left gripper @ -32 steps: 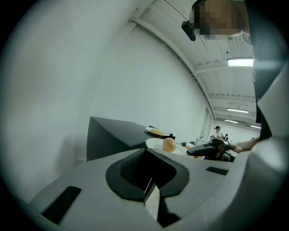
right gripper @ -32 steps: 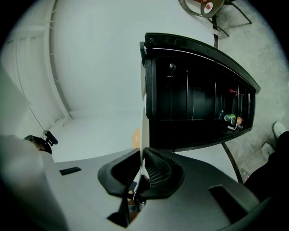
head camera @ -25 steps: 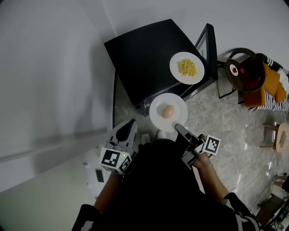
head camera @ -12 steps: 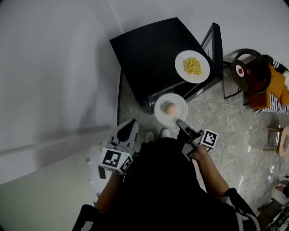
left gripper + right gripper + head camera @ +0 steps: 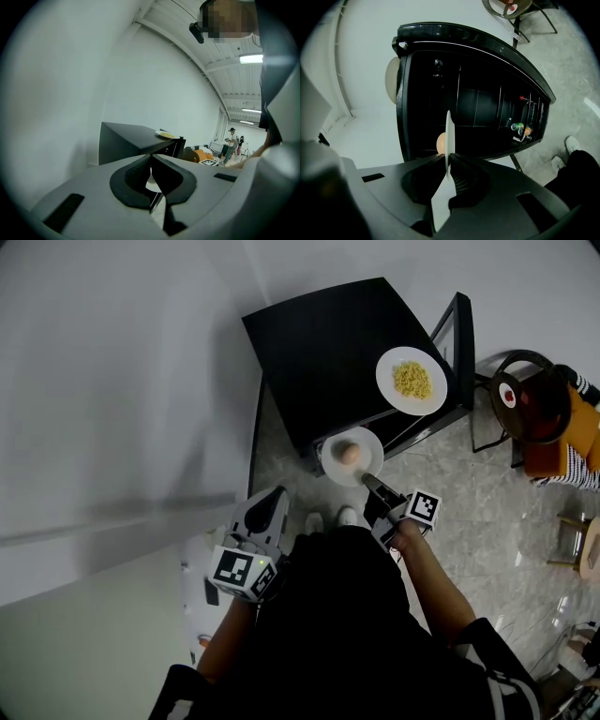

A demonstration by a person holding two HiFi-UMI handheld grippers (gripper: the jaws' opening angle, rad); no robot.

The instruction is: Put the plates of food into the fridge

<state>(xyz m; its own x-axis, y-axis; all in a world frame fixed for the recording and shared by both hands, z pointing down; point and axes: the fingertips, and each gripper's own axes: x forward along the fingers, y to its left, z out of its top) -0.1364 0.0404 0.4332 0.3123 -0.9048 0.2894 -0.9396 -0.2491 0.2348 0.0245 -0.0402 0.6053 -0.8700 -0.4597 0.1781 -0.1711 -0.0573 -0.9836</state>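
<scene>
by the fridge (image 5: 337, 343), plate (image 5: 333, 461) held level

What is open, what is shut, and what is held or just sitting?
fridge: door open.
egg plate: held by its rim in front of the fridge, egg on it.
yellow food plate: sitting on top of the fridge.
right gripper: shut on the egg plate.
left gripper: shut, holding nothing.

The black fridge's flat top (image 5: 337, 343) bears one white plate of yellow food (image 5: 388, 382), near its right corner. The fridge stands on pale marbled floor (image 5: 469, 493).
</scene>
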